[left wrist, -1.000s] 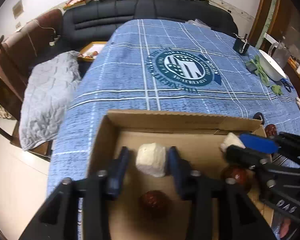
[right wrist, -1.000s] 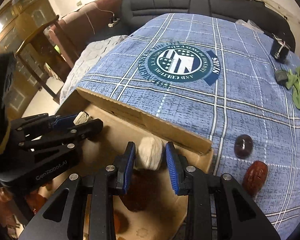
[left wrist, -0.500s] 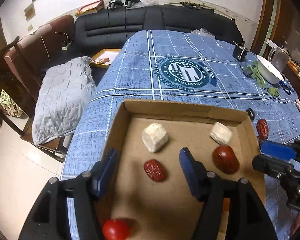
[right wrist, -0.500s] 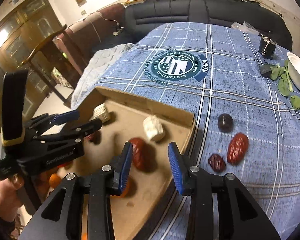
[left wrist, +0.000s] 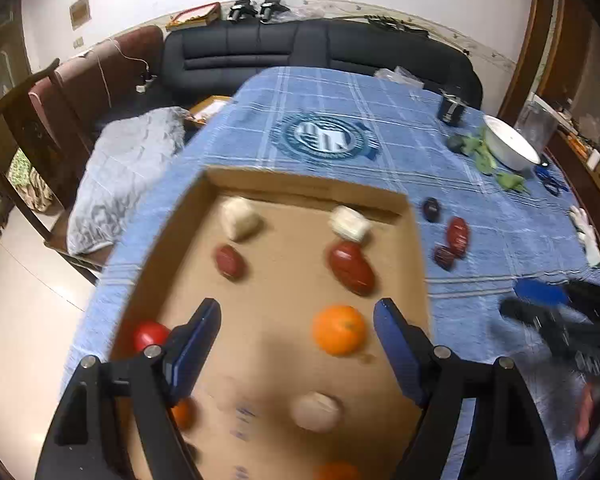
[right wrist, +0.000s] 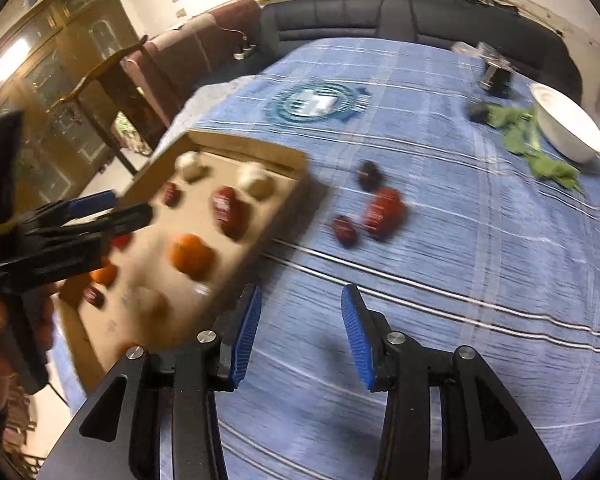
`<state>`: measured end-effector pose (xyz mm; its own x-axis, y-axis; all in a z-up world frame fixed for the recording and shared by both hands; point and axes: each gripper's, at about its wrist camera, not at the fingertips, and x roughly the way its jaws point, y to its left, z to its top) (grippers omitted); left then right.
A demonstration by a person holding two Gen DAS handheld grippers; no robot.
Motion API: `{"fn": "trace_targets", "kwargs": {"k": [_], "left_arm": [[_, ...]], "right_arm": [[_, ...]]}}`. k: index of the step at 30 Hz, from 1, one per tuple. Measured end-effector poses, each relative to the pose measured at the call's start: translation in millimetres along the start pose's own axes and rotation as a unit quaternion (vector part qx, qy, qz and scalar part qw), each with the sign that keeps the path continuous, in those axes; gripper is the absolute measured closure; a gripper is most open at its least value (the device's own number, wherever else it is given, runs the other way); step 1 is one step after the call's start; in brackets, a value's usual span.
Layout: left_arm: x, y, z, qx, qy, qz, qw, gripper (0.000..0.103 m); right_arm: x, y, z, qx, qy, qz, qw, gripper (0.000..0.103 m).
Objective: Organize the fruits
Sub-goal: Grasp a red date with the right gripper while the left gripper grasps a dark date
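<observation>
A shallow cardboard box (left wrist: pixel 312 188) lies on the blue tablecloth and holds two white pieces (left wrist: pixel 240 216), dark red fruits (left wrist: pixel 350 266), an orange (left wrist: pixel 339 330), a red fruit (left wrist: pixel 150 334) and more. My left gripper (left wrist: pixel 296 320) is open and empty above the box's near half. My right gripper (right wrist: pixel 298 312) is open and empty over bare cloth right of the box (right wrist: pixel 244 146). Three dark red fruits (right wrist: pixel 382 208) lie on the cloth beyond it; they also show in the left wrist view (left wrist: pixel 456 232).
A white bowl (right wrist: pixel 568 128) with green leaves (right wrist: pixel 540 156) beside it stands at the far right of the table, a small dark object (right wrist: pixel 496 76) behind. A black sofa (left wrist: pixel 300 56) and a chair with a grey blanket (left wrist: pixel 128 160) flank the table.
Both grippers released their white pieces into the box and pulled back and up. The left jaws opened wide. The right gripper swung right, off the box, over the cloth.
</observation>
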<state>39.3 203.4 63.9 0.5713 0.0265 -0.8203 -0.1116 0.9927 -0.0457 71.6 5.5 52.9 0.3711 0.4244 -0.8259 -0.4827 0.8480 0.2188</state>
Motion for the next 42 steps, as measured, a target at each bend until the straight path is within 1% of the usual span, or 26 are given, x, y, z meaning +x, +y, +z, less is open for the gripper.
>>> {"fn": "trace_targets", "kwargs": {"k": [3,5,7,11,14,17,20,22,23,24,28,34,37,40,42], "left_arm": [[-3.9,-17.1,-4.7,0.002,0.005,-0.002,1.0,0.022],[-7.7,-26.0,-8.2,0.003,0.004,-0.001,1.0,0.022],[-11.6,-32.1,-12.1,0.003,0.005,0.001,1.0,0.022],[-19.5,-39.3,-17.5,-0.001,0.005,0.008,1.0,0.022],[-23.2,-42.0,-19.8,-0.003,0.007,0.011,0.9999,0.022],[-25.3,-47.7,-19.8,0.0,0.008,0.013,0.9999,0.022],[-24.4,-56.0,-18.2,0.007,0.009,0.014,0.9998,0.022],[-21.6,-62.8,-16.1,0.012,0.011,0.011,0.9998,0.022],[-20.2,-66.5,-15.0,0.014,0.012,0.009,0.9998,0.022],[-18.6,-70.7,-13.9,0.018,0.014,0.008,0.9997,0.021],[-8.1,-93.0,-8.7,0.037,0.019,-0.003,0.9991,0.021],[18.6,-128.7,2.9,0.048,0.029,-0.028,0.998,0.021],[38.8,-142.9,10.6,0.042,0.036,-0.031,0.998,0.021],[58.5,-149.6,17.2,0.024,0.048,-0.038,0.9979,0.021],[68.3,-150.4,19.8,0.016,0.049,-0.025,0.9983,0.021]], "right_arm": [[-1.9,-26.0,2.3,0.004,-0.005,-0.012,1.0,0.062],[3.0,-37.8,10.2,0.002,-0.007,-0.005,1.0,0.062],[9.3,-41.7,16.7,-0.009,-0.008,-0.002,1.0,0.062],[36.9,-46.2,34.5,-0.026,0.003,-0.006,1.0,0.062],[51.3,-50.7,41.6,-0.023,0.01,-0.005,1.0,0.062],[63.6,-56.4,47.8,-0.008,0.017,0.006,1.0,0.062],[68.3,-57.9,52.8,0.001,0.01,0.019,1.0,0.062],[69.8,-54.6,53.2,-0.008,0.008,0.014,1.0,0.063],[69.4,-53.6,52.7,-0.013,0.007,0.01,1.0,0.071],[68.8,-53.5,51.3,-0.021,0.005,0.004,1.0,0.072],[57.8,-67.0,42.4,-0.011,-0.004,-0.001,1.0,0.072],[15.3,-102.4,15.6,-0.014,-0.026,-0.021,0.999,0.072],[-1.4,-119.3,-0.6,-0.013,-0.027,-0.03,0.999,0.071],[-9.0,-129.7,-9.5,-0.006,-0.027,-0.029,0.999,0.071],[-13.0,-135.5,-14.3,0.002,-0.028,-0.023,0.999,0.071]]}}
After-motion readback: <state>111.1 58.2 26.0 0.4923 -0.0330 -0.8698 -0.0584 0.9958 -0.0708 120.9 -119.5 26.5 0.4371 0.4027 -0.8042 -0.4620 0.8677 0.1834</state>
